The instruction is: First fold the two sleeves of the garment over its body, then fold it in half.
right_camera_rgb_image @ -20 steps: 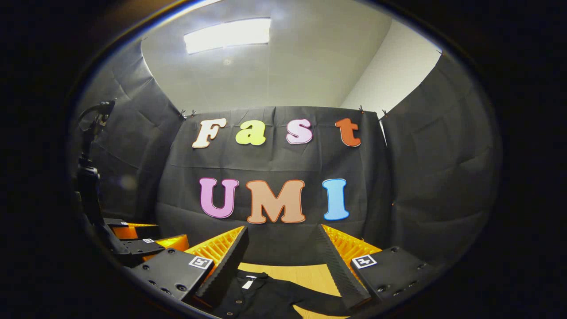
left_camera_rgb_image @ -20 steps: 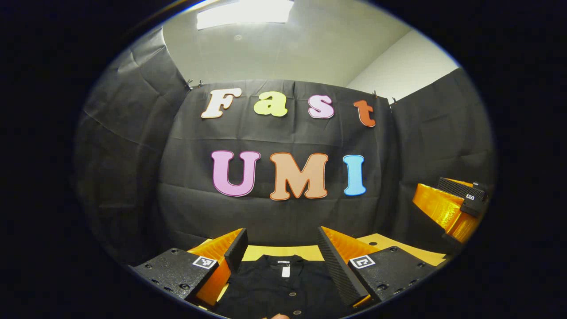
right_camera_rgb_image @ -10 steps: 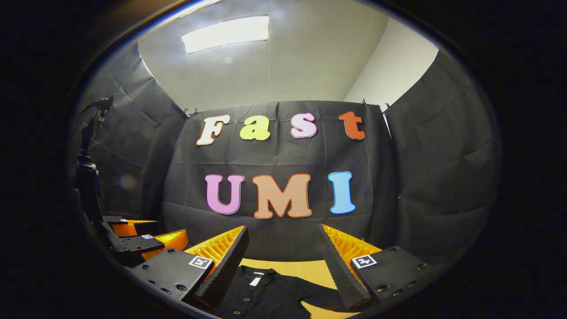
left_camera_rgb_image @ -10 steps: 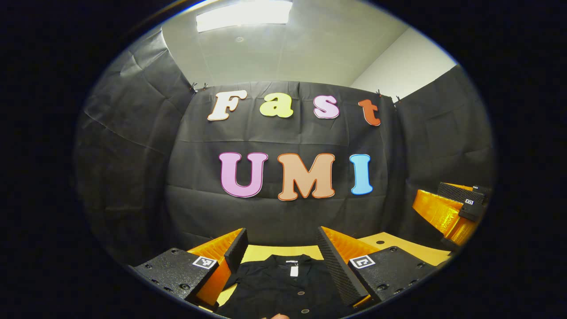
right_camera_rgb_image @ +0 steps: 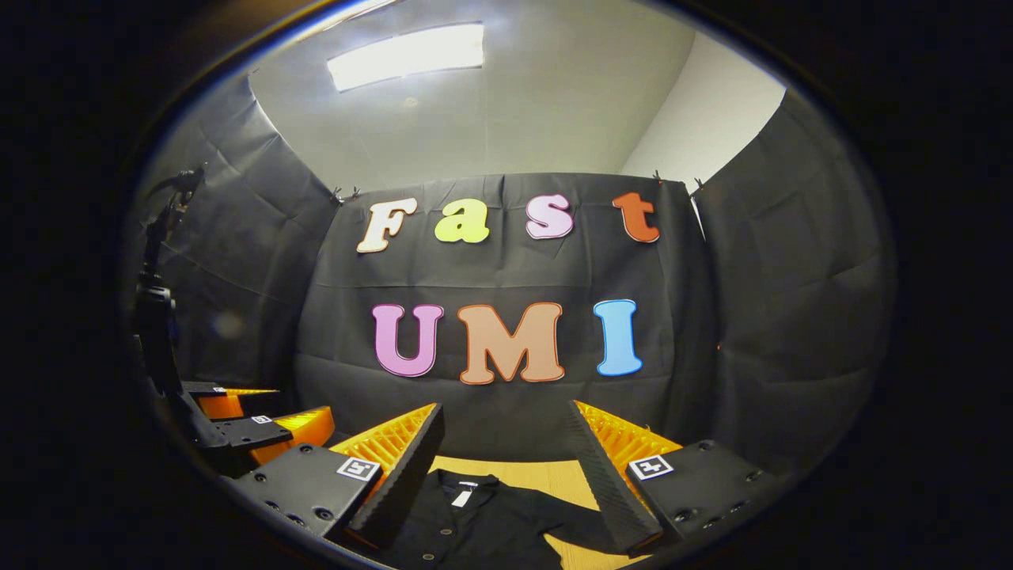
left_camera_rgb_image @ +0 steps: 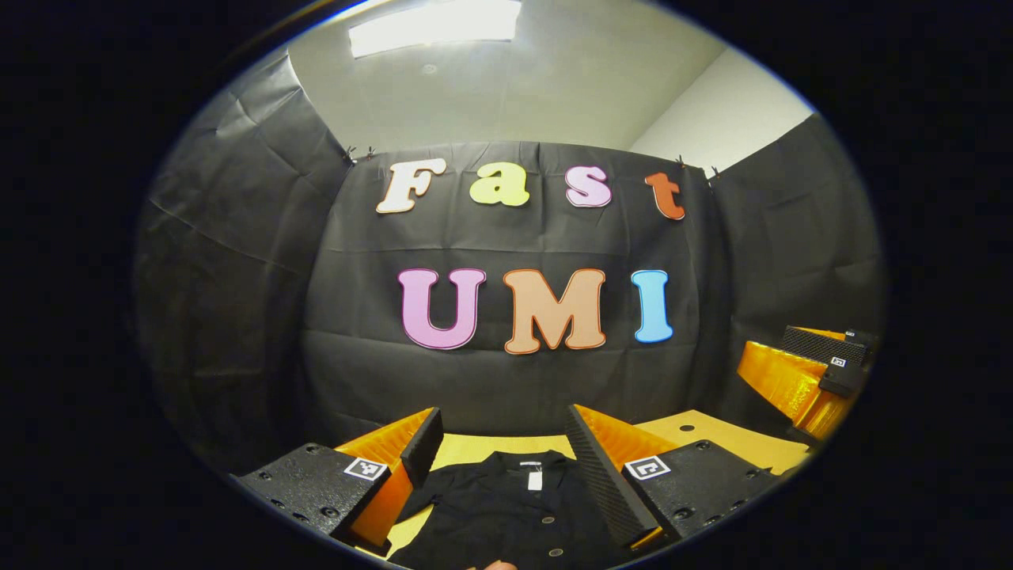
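Both tools, left tool (left_camera_rgb_image: 497,447) and right tool (right_camera_rgb_image: 502,443), hover wide open, holding nothing, above the black buttoned fabric garment (left_camera_rgb_image: 506,514) lying flat on the yellow wooden tabletop (left_camera_rgb_image: 712,439), collar pointing away.

You have nothing readable here: the neck tag (left_camera_rgb_image: 535,480) on the black shirt (left_camera_rgb_image: 506,514) is too small.

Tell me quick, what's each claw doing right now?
Left claw: open, holding nothing, above the black shirt.
Right claw: open, holding nothing, above the same shirt.
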